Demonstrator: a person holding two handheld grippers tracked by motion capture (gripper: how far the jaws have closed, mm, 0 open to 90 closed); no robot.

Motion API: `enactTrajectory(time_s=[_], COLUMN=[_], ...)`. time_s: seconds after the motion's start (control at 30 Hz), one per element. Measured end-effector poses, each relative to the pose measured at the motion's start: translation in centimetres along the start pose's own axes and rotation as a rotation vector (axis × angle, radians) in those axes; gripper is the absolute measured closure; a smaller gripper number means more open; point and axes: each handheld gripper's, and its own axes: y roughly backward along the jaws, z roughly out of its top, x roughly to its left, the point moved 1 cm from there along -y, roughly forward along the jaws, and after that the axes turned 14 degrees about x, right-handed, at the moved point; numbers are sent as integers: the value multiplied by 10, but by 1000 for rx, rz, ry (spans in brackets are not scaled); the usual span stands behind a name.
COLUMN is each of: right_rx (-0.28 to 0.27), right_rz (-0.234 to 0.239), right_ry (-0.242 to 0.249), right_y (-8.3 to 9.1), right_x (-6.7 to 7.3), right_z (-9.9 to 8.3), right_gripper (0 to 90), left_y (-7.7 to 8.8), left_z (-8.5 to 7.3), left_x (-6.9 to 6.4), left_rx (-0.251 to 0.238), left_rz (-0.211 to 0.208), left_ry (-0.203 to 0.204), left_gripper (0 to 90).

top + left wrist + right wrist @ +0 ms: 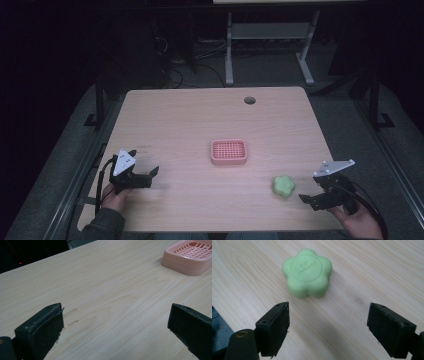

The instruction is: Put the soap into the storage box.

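Observation:
A green flower-shaped soap [282, 186] [307, 273] lies flat on the wooden table [200, 120], near the front right. My right gripper [306, 196] [328, 327] stands open just short of it, the soap lying ahead of the jaws and apart from them. A pink soap dish [229, 152] [188, 257] with a grid floor sits empty in the middle of the table. My left gripper [150, 176] [116, 328] hovers open over bare wood at the front left, with nothing between its jaws.
A round cable hole [249, 100] is in the table near its far edge. Beyond the table stand a grey metal frame [267, 40] and loose cables on a dark floor. A person's hands hold both grippers at the near edge.

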Motion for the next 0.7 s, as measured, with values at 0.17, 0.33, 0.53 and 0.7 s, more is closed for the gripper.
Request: enactTrajectory(time_s=[0.17, 0.33, 0.53, 0.7], right_rx=[22, 52, 64, 90], right_rz=[4, 16, 23, 31], right_ry=[31, 55, 85, 97], right_y=[2, -1, -3, -7], right_x=[2, 4, 6, 9], right_z=[14, 25, 35, 42], right_gripper=[172, 159, 154, 153], left_y=[0, 0, 0, 0], left_z=[0, 0, 0, 0], left_x=[1, 1, 0, 0], left_rx=[-3, -2, -3, 0], left_rz=[4, 2, -1, -2], left_ry=[-1, -3, -2, 1], left_gripper=[0, 0, 0, 0])
